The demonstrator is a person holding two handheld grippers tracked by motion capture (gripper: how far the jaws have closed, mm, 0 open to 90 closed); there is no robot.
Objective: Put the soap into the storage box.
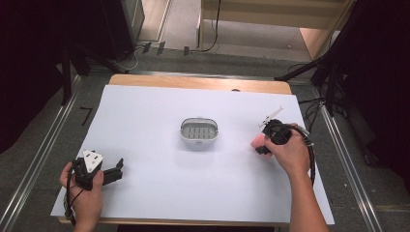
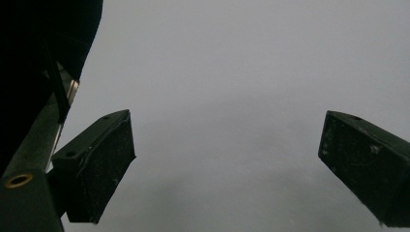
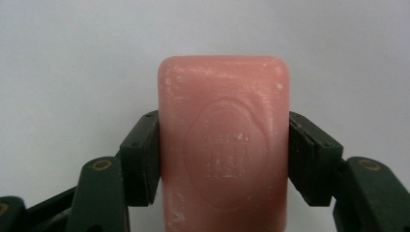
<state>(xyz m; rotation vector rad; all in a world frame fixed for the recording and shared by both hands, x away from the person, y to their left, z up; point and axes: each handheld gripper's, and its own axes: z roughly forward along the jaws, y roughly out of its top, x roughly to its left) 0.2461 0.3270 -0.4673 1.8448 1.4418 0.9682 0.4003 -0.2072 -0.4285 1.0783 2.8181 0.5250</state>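
A pink bar of soap (image 3: pixel 225 145) with an oval stamp on its face lies between the jaws of my right gripper (image 3: pixel 225 154), and both pads press on its long sides. In the high view that right gripper (image 1: pixel 263 145) is low over the white sheet at the right, with the pink soap (image 1: pixel 258 141) peeking out at its tip. A grey soap dish (image 1: pixel 199 130) with a slotted insert stands in the middle of the sheet, apart from both grippers. My left gripper (image 1: pixel 116 170) rests at the near left, its jaws wide apart (image 2: pixel 227 164) with nothing between them.
A white sheet (image 1: pixel 159 111) covers the wooden table (image 1: pixel 193 81). Metal rails (image 1: pixel 38 159) run along both sides. Dark stands and cables (image 1: pixel 319 72) crowd the far right, beyond the table.
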